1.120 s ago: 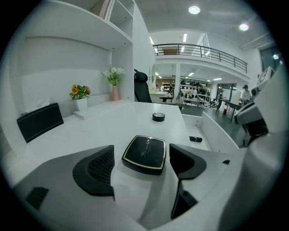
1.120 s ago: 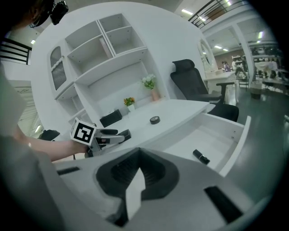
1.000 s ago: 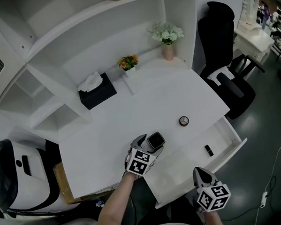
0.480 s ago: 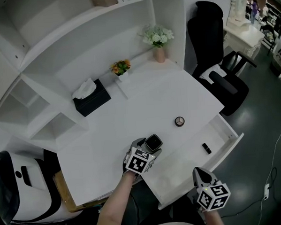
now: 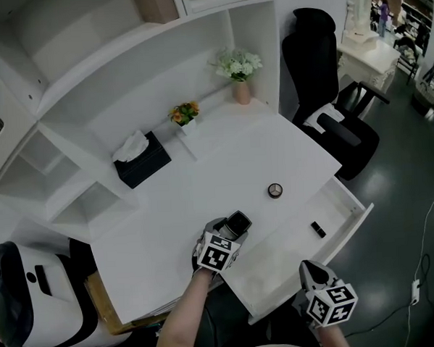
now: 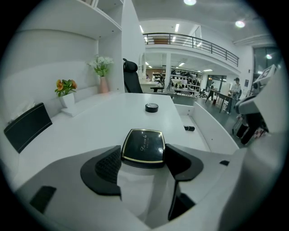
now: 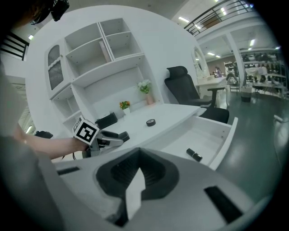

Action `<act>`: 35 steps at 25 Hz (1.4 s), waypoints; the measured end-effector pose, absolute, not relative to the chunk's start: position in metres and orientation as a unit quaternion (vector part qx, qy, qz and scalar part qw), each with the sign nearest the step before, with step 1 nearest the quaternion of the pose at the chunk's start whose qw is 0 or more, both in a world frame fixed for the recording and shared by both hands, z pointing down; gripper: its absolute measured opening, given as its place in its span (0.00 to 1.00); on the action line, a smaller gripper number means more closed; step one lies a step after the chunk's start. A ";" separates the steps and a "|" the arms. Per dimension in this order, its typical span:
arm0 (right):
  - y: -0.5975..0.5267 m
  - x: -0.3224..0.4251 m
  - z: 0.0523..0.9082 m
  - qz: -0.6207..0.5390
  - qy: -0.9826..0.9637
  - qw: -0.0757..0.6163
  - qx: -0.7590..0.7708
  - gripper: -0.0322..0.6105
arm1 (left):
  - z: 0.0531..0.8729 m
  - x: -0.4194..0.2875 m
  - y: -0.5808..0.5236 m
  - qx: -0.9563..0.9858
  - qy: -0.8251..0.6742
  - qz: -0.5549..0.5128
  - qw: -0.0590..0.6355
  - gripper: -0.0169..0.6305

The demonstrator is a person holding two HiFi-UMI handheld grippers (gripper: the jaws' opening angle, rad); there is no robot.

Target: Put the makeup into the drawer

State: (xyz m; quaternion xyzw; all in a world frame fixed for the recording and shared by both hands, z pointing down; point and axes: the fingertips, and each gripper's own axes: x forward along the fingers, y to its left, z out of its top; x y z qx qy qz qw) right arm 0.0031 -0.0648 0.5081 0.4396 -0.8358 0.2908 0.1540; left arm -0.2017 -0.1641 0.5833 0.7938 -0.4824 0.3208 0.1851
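Gripping compact (image 6: 143, 145), left gripper (image 5: 234, 227), script illegible

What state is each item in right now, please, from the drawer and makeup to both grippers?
Drawer: pulled open.
Black compact: closed, clamped between the left gripper's jaws.
Left gripper: shut on the black compact.
Right gripper: shut, empty.
Lipstick: lying on its side in the drawer.
Round black container: flat on the desk, outside the drawer.

desk (image 5: 224, 161) | black tissue box (image 5: 142, 160) | orange flower pot (image 5: 184, 115) | white-flower vase (image 5: 239, 79) | small round tin (image 5: 275, 191)
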 end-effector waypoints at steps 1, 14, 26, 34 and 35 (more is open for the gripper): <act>-0.064 0.005 0.507 0.290 -0.835 0.153 0.441 0.05 | 0.582 -0.202 -0.164 0.793 -0.484 0.321 0.183 0.50; -0.053 0.037 0.501 0.291 -0.821 0.137 0.472 0.05 | 0.550 -0.159 -0.146 0.813 -0.476 0.291 0.168 0.50; -0.039 0.082 0.505 0.305 -0.794 0.111 0.515 0.05 | 0.536 -0.051 -0.130 0.859 -0.400 0.282 0.148 0.49; -0.034 0.125 0.511 0.317 -0.765 0.095 0.552 0.05 | 0.571 -0.002 -0.134 0.861 -0.375 0.305 0.158 0.49; -0.033 0.130 0.512 0.319 -0.762 0.093 0.556 0.05 | 0.575 0.002 -0.135 0.859 -0.377 0.307 0.159 0.49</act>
